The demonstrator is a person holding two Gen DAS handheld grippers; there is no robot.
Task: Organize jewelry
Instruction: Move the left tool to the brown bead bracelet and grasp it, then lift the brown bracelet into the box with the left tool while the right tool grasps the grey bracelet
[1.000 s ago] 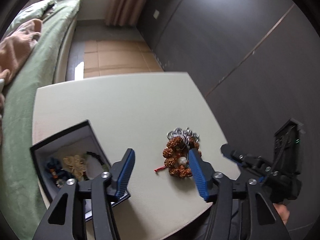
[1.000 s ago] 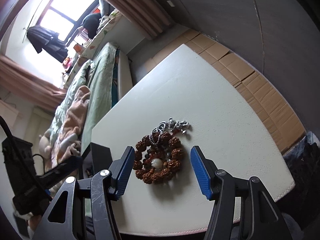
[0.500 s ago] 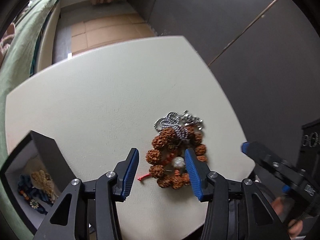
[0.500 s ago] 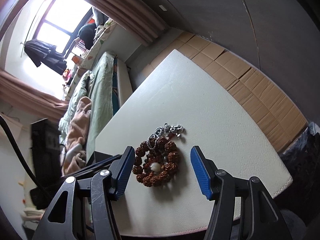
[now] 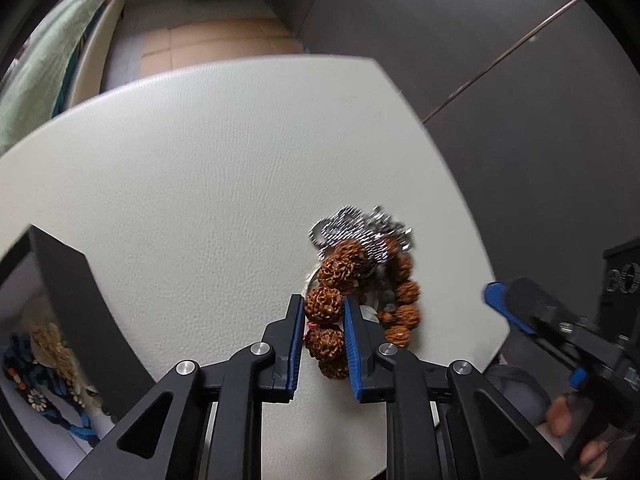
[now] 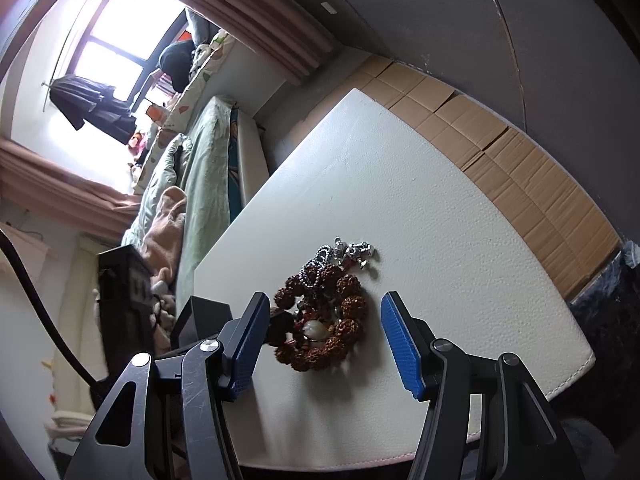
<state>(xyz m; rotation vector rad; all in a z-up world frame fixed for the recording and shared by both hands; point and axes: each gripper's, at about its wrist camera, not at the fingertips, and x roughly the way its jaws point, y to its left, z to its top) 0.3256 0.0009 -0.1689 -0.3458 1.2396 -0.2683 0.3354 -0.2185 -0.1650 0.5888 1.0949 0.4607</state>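
A brown bead bracelet (image 5: 352,288) lies on the white table (image 5: 200,168), with a silver chain (image 5: 352,232) tangled over its far side. My left gripper (image 5: 320,312) is shut on the bracelet's near-left beads. The bracelet (image 6: 328,320) and the chain (image 6: 344,252) also show in the right wrist view. My right gripper (image 6: 324,328) is open and empty, its blue fingers either side of the bracelet and above it. An open black jewelry box (image 5: 68,280) at the left holds blue beads (image 5: 24,364) and a tan piece.
The table's right edge (image 5: 460,184) drops to a dark wall and a cardboard-covered floor (image 6: 520,168). A bed with green bedding (image 6: 200,168) lies beyond the table's left side. The right gripper's body (image 5: 560,332) hangs over the table's right corner.
My left gripper has moved forward and down to the bracelet and closed on its near-left beads. The right gripper has stayed open above the bracelet.
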